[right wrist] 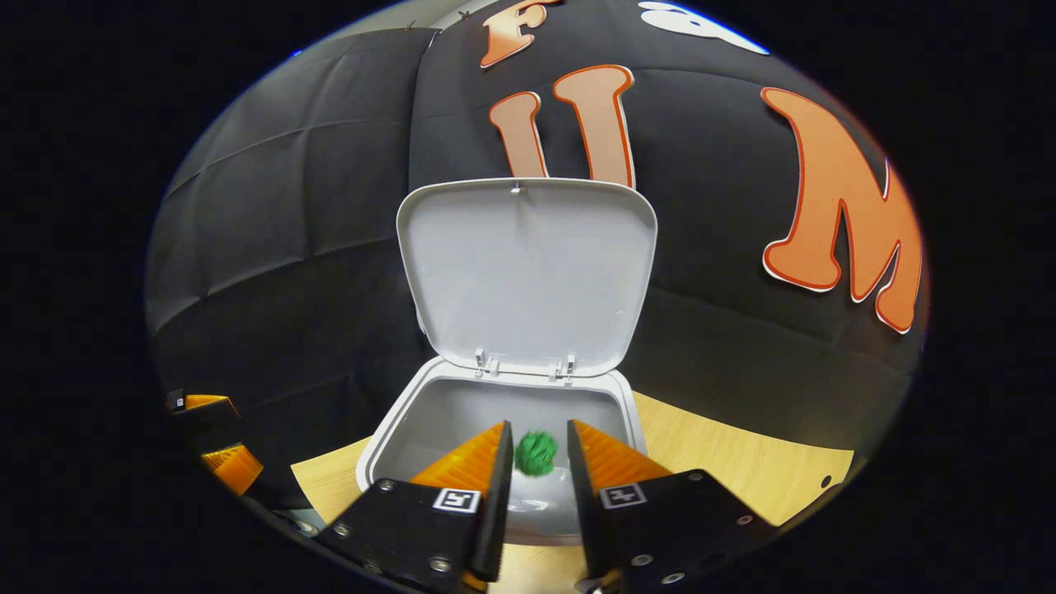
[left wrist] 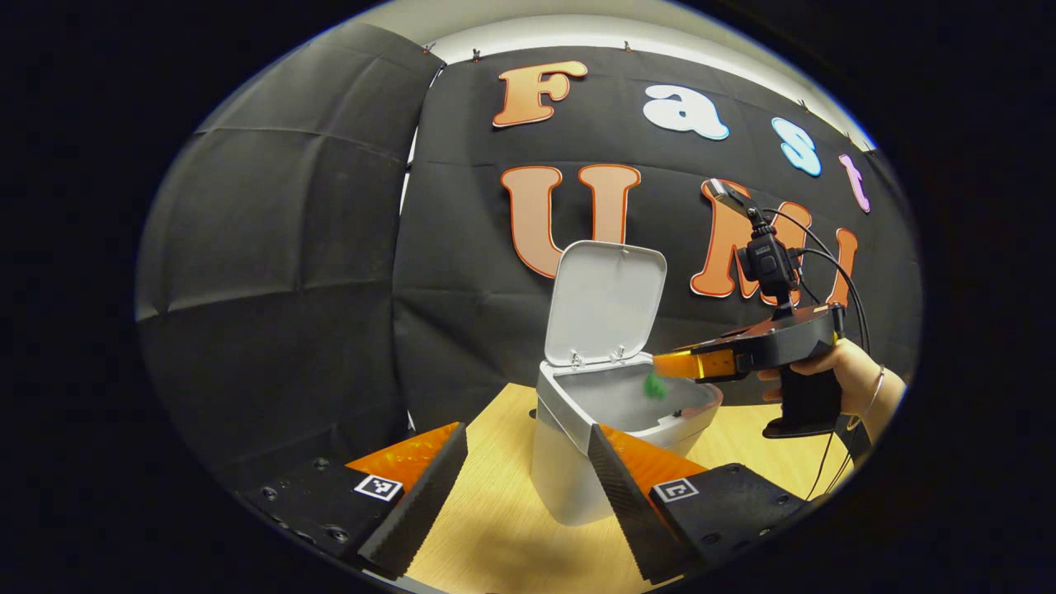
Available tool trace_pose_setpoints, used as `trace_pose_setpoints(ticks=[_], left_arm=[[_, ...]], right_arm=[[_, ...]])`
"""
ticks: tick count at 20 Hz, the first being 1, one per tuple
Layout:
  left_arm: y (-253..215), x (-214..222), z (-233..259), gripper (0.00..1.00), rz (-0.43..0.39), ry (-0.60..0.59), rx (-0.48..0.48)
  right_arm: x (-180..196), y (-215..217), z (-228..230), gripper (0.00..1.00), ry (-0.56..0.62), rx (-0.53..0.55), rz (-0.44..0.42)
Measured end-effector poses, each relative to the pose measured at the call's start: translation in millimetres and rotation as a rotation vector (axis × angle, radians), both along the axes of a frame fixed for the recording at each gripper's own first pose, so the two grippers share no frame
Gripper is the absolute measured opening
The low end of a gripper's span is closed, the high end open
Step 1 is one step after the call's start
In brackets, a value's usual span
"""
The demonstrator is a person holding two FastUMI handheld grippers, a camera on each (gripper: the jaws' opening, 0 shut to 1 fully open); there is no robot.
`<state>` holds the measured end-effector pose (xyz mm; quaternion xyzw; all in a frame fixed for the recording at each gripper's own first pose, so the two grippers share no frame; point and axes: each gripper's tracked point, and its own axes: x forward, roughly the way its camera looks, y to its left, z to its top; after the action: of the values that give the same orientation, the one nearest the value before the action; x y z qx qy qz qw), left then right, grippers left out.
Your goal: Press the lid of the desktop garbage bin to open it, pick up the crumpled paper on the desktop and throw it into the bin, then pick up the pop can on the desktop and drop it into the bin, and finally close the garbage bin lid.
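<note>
Black cloth walls close in behind and to the left of a pale wooden desktop (left wrist: 495,528), with bare wood in front of the bin and off to its right. The desktop garbage bin (left wrist: 569,470) stands near the back wall, its lid (left wrist: 606,301) swung upright on the rear hinges, so the whole mouth is clear from above.

In the left gripper view the left gripper (left wrist: 528,470) hangs back in front of the bin, fingers spread wide with nothing between them — one finger overlaps the bin's front wall in the picture, though contact cannot be told.

The right gripper (left wrist: 664,365) reaches in from the right, held by a hand (left wrist: 841,367), its tips over the bin's rim. In the right gripper view the right gripper (right wrist: 535,458) points down into the open bin (right wrist: 429,421) with its fingers parted; the green crumpled paper (right wrist: 536,452) sits in the gap between them, blurred, apart from both fingers — inside the bin's mouth (left wrist: 656,385).
</note>
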<state>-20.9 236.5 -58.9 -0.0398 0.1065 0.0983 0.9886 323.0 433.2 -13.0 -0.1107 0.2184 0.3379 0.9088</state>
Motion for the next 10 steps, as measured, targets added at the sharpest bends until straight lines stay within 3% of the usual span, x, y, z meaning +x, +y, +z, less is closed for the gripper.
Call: trace_pose_setpoints(ticks=[4,5,10], left_arm=[[-5,3,4,0.93,-0.011,-0.007,0.003],[-7,4,5,0.93,-0.013,-0.009,0.002],[-18,9,6,0.93,-0.035,-0.009,0.005]], right_arm=[[-5,1,-3,0.90,0.022,0.020,0.005],[-5,1,-1,0.94,0.020,0.028,0.007],[-10,-4,16,0.94,-0.003,0.072,0.007]])
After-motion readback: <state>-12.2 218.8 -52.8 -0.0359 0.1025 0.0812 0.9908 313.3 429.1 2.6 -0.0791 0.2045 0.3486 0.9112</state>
